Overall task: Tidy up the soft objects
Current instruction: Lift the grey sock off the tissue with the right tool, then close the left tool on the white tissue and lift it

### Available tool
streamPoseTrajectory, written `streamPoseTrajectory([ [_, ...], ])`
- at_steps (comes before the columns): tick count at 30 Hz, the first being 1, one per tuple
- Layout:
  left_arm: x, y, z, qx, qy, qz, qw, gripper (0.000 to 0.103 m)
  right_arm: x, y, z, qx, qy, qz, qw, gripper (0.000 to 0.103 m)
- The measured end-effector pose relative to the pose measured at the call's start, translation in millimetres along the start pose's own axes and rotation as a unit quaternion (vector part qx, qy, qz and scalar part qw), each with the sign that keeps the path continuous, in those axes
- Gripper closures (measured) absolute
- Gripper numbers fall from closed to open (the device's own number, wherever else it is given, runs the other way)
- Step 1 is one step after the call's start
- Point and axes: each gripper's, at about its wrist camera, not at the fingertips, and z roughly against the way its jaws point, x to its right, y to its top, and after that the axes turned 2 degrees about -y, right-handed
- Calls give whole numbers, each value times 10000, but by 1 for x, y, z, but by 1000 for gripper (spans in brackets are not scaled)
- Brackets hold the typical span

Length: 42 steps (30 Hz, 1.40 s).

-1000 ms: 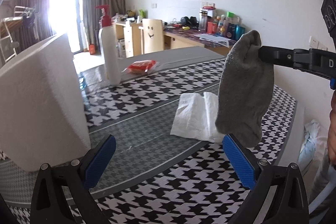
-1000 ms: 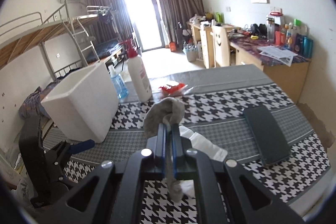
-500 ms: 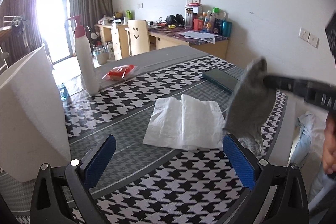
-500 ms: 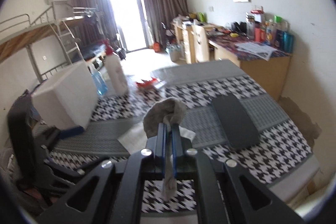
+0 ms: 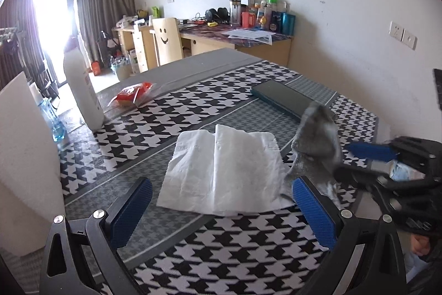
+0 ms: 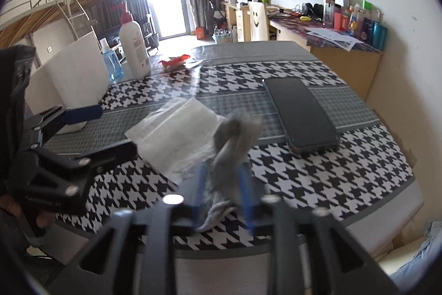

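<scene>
A grey sock [image 6: 234,140] [image 5: 317,140] is blurred and crumpling down onto the houndstooth table [image 6: 317,184], at the right edge of a white paper towel [image 5: 223,167] [image 6: 176,140]. My right gripper [image 6: 223,198] has its jaws apart around the sock, which no longer looks clamped; it also shows in the left wrist view [image 5: 367,159]. My left gripper [image 5: 221,209] is open and empty, low over the table's near edge in front of the towel.
A dark flat case [image 6: 298,112] lies right of the towel. A white foam box [image 5: 25,156], a white pump bottle [image 5: 83,90], a blue bottle [image 6: 110,65] and a red packet [image 5: 129,96] stand at the left and back. A cluttered desk lies beyond.
My right gripper has dropped from a raised hold to the table and opened; the hanging sock has come down beside the towel. The left view has swung left to right.
</scene>
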Motion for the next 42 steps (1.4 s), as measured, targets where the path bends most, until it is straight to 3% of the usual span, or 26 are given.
streamPoseTrajectory([
  [1,1,0,-4,-44,-9,0,10000,1,1,-2,3,53,3,-15,10000,40],
  [2,1,0,-7,-74,-22,-6,10000,2,3,-2,4,102,1,-19,9999,36],
  [19,-3,3,-58,-731,114,60,9972,23,8,-7,4,138,184,-88,9997,36],
  [28,-4,5,-66,-805,128,56,9967,34,2,-5,-8,13,203,40,9998,36],
  [31,-2,6,-66,-815,46,-17,9967,49,1,-4,-13,-48,191,87,9998,36],
  [34,0,7,-64,-823,6,-63,9966,69,0,-2,-19,-131,176,118,9997,36],
  [36,-2,7,-63,-825,8,-15,9966,88,-1,-1,-22,-153,188,130,9996,36],
  [42,-18,7,-49,-778,91,267,9966,93,-5,1,-29,-232,215,227,9992,36],
])
